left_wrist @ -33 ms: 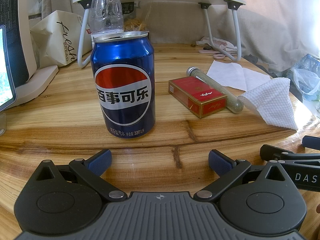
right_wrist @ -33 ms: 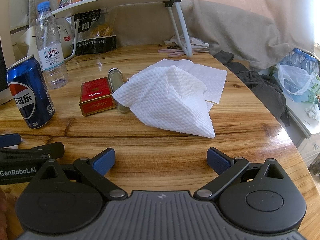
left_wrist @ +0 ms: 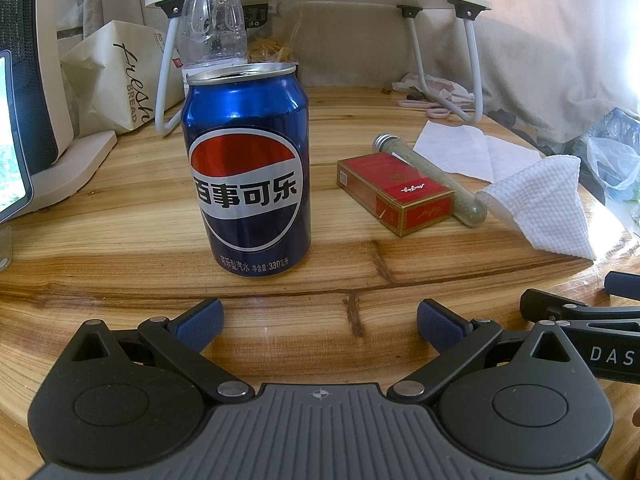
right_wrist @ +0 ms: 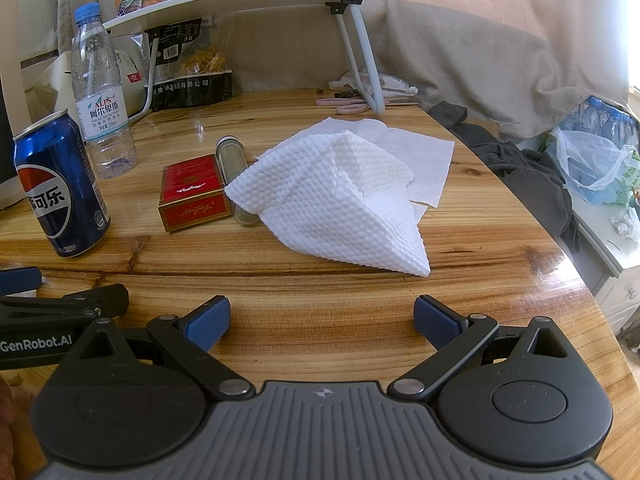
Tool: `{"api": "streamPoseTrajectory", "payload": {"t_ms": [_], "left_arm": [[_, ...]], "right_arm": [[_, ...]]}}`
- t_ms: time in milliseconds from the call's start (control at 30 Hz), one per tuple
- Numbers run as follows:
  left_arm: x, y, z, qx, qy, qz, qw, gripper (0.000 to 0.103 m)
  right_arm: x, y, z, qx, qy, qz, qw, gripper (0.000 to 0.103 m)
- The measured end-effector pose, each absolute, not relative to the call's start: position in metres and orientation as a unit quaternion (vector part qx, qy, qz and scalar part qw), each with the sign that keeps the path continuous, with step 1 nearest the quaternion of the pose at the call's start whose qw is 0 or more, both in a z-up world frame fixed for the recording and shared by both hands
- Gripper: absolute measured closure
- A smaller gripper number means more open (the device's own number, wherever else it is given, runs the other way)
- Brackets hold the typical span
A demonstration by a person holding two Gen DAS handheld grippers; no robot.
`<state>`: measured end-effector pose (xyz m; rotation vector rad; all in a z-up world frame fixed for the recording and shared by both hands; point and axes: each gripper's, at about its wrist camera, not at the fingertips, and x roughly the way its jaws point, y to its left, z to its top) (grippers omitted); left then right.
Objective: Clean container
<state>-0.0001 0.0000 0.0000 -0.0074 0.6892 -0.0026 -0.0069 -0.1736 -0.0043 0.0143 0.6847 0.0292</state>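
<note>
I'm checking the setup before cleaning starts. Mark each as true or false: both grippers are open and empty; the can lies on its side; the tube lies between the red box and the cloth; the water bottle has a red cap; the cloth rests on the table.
1. Both the left gripper and right gripper are open and empty. True.
2. The can lies on its side. False: it stands upright.
3. The tube lies between the red box and the cloth. True.
4. The water bottle has a red cap. False: the cap is blue.
5. The cloth rests on the table. True.
</note>
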Motion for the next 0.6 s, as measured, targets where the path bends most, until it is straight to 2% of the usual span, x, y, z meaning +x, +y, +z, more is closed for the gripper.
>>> {"api": "streamPoseTrajectory", "payload": {"t_ms": [600], "left_arm": [[0.0001, -0.0017, -0.0005, -0.005, 0.338, 0.001, 0.941, 0.000]], "right_arm": [[-0.0069, -0.1738, -0.0043, 0.007, 0.336, 0.014, 0.942, 0.000]]}}
